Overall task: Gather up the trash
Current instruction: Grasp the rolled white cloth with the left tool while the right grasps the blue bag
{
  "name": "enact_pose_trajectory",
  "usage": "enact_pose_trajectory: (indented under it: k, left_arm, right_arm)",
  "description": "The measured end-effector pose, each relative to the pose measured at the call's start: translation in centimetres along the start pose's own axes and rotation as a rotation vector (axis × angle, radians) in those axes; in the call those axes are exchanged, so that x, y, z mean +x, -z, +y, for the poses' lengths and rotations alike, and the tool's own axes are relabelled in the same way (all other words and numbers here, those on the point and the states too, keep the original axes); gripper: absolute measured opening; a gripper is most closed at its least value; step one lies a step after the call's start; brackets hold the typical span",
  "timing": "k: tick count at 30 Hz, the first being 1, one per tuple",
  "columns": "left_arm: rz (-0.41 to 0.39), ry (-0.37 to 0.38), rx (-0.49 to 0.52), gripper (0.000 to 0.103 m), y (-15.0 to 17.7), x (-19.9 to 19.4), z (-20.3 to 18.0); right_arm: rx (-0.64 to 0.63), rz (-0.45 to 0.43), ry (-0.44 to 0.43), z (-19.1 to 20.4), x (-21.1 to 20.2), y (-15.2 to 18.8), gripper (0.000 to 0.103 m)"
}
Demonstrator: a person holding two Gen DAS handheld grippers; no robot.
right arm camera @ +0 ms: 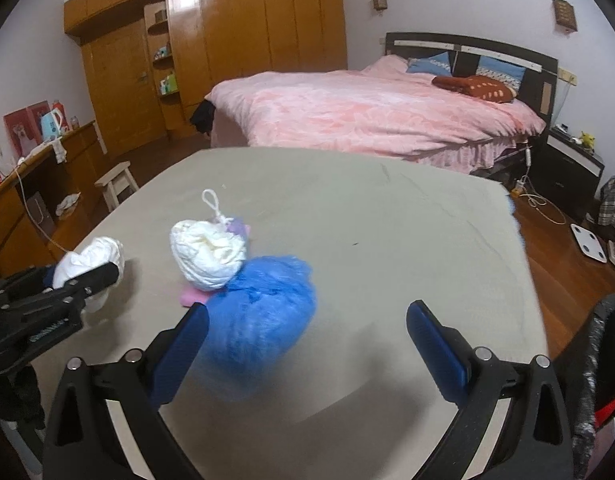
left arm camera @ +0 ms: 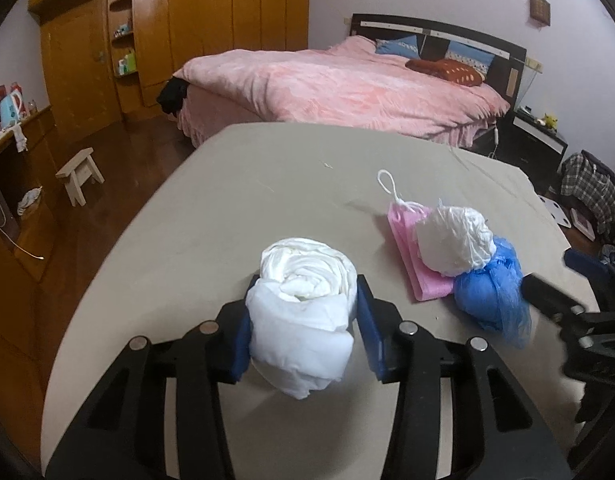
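- Your left claw point(left arm camera: 303, 320) is clamped on the white wad point(left arm camera: 303, 304); only the left wrist view shows both pads gripping.
- Your right claw point(right arm camera: 307, 344) stands apart, with the blue bag point(right arm camera: 263, 316) against its left finger; only the right wrist view shows this.

Blue bag point(right arm camera: 263, 308) smeared by motion blur (edges indistinct). Pink packet point(left arm camera: 417, 258) partly hidden under white wad point(left arm camera: 453, 240). Right claw point(left arm camera: 563, 312) blurred, cut off at left-wrist frame edge.

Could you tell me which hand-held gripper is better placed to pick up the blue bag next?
The right hand-held gripper: its jaws stand open with the blue bag just ahead by its left finger. The left hand-held gripper is already closed around the white bundle.
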State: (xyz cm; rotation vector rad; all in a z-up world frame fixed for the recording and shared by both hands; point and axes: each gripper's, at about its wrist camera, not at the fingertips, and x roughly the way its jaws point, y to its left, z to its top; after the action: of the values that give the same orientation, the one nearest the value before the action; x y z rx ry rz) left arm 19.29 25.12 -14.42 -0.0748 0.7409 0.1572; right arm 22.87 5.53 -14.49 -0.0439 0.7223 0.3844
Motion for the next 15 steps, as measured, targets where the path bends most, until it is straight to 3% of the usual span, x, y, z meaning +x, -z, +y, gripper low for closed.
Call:
enact_pose_trajectory:
  k: [4,10,15]
  left_arm:
    - [-0.015,-0.004,0.007,0.043,-0.4,-0.8,0.1]
    - [-0.011,0.014,-0.001,0.044,-0.1,-1.5,-0.4]
    - [-0.013,0.020,0.001,0.044,0.2,-2.0,-1.0]
  right_arm:
    - [-0.013,0.043,-0.020,0.8,1.3,0.1,0.096]
    - [0.013,0.123,-0.130,0.9,2.9,0.1,0.065]
    - [-0.011,0.113,-0.136,1.2,2.0,0.2,0.056]
